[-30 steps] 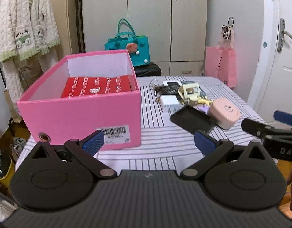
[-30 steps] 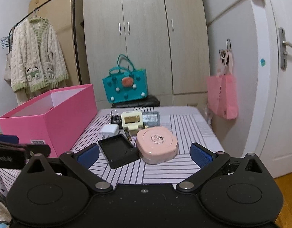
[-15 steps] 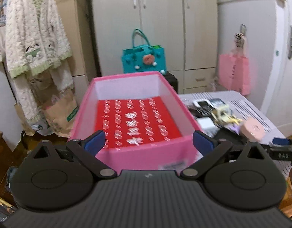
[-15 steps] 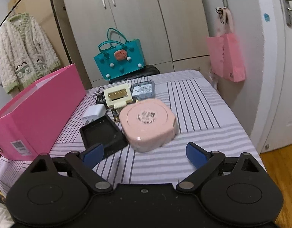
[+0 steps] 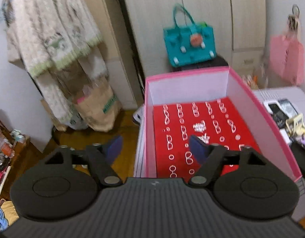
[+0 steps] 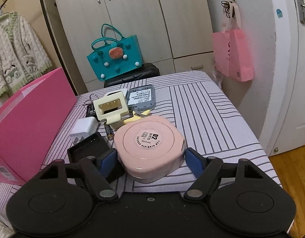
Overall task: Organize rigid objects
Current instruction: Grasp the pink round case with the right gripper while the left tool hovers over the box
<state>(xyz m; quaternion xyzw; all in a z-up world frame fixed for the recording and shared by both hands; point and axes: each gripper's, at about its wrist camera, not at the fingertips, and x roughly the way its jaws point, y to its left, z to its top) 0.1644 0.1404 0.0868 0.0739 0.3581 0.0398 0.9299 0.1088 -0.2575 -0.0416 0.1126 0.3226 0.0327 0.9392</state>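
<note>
Pink and rounded, the compact case (image 6: 150, 148) sits square between the fingers of your right gripper (image 6: 150, 158), near the front edge of the striped desk (image 6: 211, 119); those fingers have just been closing, with the case between them, and their blue pads stand just beside its two flanks, whether touching yet you cannot tell from this view. The case is roughly as wide as it is deep, so no axis matters much: what counts is that it lies dead ahead of your right hand, while your left is well apart from it. Just left of the case lies a black tray (image 6: 89, 148), and beyond it a white charger (image 6: 85, 127), a battery (image 6: 108, 131), a cream plastic part (image 6: 110, 107) and a grey device (image 6: 140, 97). Your left gripper (image 5: 154, 148) has also just been closing, on nothing; it hovers part open astride the left wall of the pink box (image 5: 261, 119), whose red lining (image 5: 192, 129) is where the case likely belongs.
</note>
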